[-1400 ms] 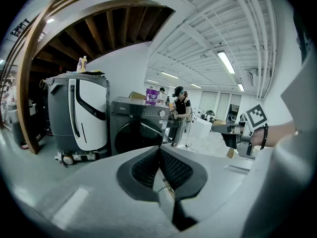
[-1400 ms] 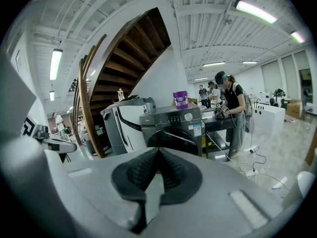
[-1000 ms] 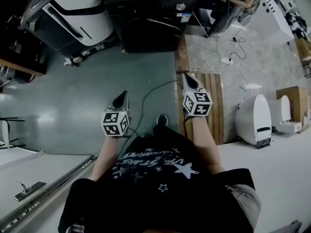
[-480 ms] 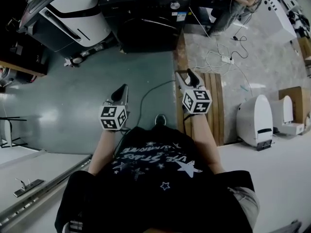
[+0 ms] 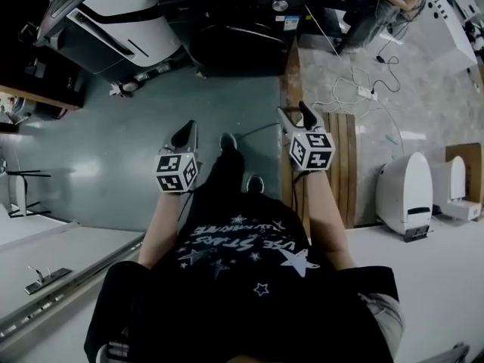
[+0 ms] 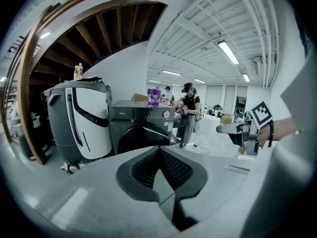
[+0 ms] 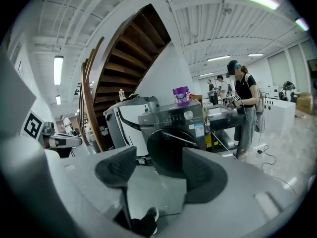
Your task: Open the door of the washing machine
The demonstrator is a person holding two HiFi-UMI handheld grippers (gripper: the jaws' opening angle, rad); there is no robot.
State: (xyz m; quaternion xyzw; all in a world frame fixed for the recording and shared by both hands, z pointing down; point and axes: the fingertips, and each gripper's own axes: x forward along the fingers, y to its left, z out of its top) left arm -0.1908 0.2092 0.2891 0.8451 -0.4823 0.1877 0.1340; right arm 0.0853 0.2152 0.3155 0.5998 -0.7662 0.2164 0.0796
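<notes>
The dark grey front-loading washing machine (image 5: 240, 23) stands at the far side of the green floor, its round door (image 7: 173, 151) closed. In the left gripper view the washing machine (image 6: 143, 133) appears well beyond the jaws. My left gripper (image 5: 187, 131) hovers over the floor a good way short of it, and its pads meet with nothing between them (image 6: 158, 152). My right gripper (image 5: 295, 112) is level with it on the right. Its jaws are opening and hold nothing (image 7: 158, 171), and the door shows through the gap, far off.
A white-and-grey appliance (image 5: 113, 17) stands left of the washer. A purple cup (image 7: 181, 94) sits on the washer's top. Wooden planks (image 5: 340, 165), cables (image 5: 363, 93) and white units (image 5: 403, 191) lie to the right. A person (image 7: 242, 108) stands at a table at the back right.
Both grippers have moved forward toward the washing machine as the person steps ahead. The right gripper's jaws have gone from shut to spread apart. The left stays shut.
</notes>
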